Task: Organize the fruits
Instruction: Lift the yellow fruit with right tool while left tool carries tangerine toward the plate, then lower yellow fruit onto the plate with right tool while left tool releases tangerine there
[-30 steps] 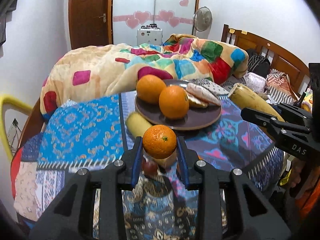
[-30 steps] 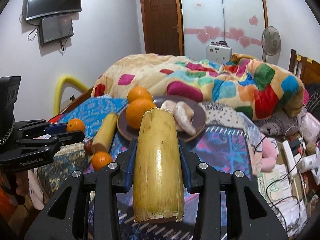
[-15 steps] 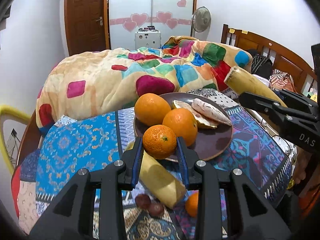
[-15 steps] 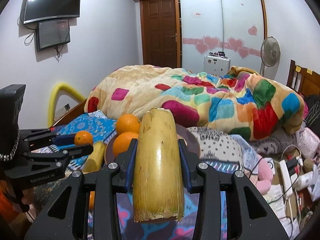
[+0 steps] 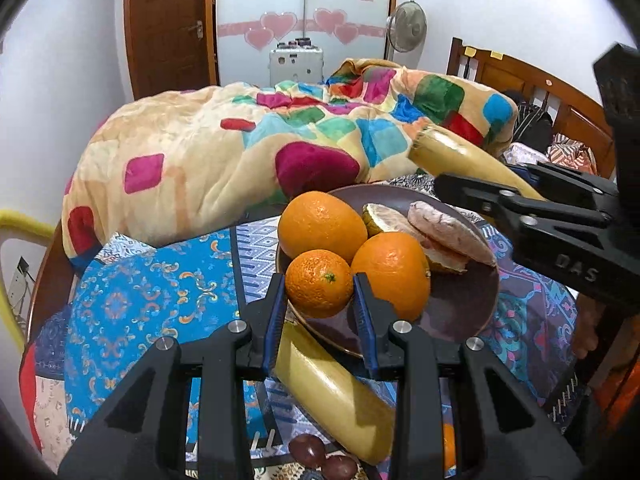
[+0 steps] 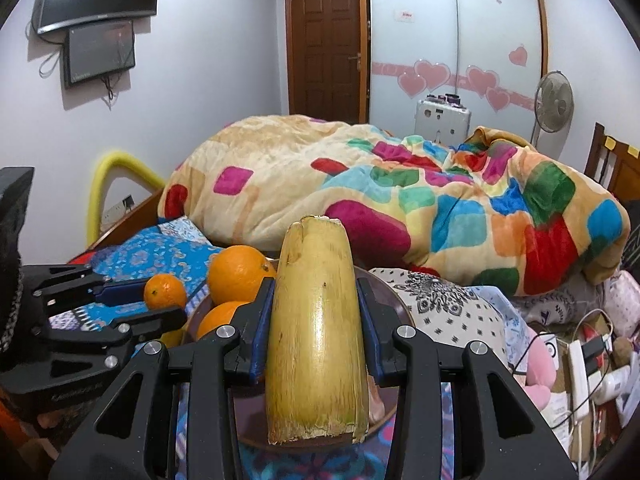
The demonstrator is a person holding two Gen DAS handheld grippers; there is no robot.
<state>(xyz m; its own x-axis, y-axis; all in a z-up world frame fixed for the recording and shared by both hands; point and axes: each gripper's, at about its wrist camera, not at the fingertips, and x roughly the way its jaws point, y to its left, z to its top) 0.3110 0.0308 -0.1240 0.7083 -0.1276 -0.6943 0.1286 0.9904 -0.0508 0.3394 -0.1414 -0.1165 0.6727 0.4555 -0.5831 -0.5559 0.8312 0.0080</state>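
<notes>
Item: left claw (image 5: 320, 292), clamping a mandarin (image 5: 319, 283) between its blue pads. Change since a second ago: the claw is now riding over the near rim of the plate (image 5: 460, 304), where before it was hanging over the cloth short of it. Meaning, as a judgement: the carry is nearly over and the release onto the plate is coming next.

Item: right claw (image 6: 316, 320), clamping a yellow stalk (image 6: 316, 344) lengthwise, cut ends showing ahead of and behind the pads. Change: the plate (image 6: 400, 308) is now sitting directly under and ahead of this claw; a second ago it was lying well ahead. Both claws are converging on the same plate.

Item: plate contents, relative to the left claw. Two oranges are lying just ahead: one (image 5: 322, 226) straight beyond the mandarin, one (image 5: 394, 272) ahead and right, seeming to touch the mandarin. Pale pomelo wedges (image 5: 448, 232) are lying farther right.

Item: loose pieces, not yet gathered. A second stalk (image 5: 336, 392) is lying on the cloth (image 5: 140, 300) below the left claw, one end reaching under the plate rim. Two dark round fruits (image 5: 320, 456) are lying beneath the claw's body. An orange sliver (image 5: 449, 446) is showing at lower right.

Risk, as a judgement: free plate room near the left claw is looking scarce.
</notes>
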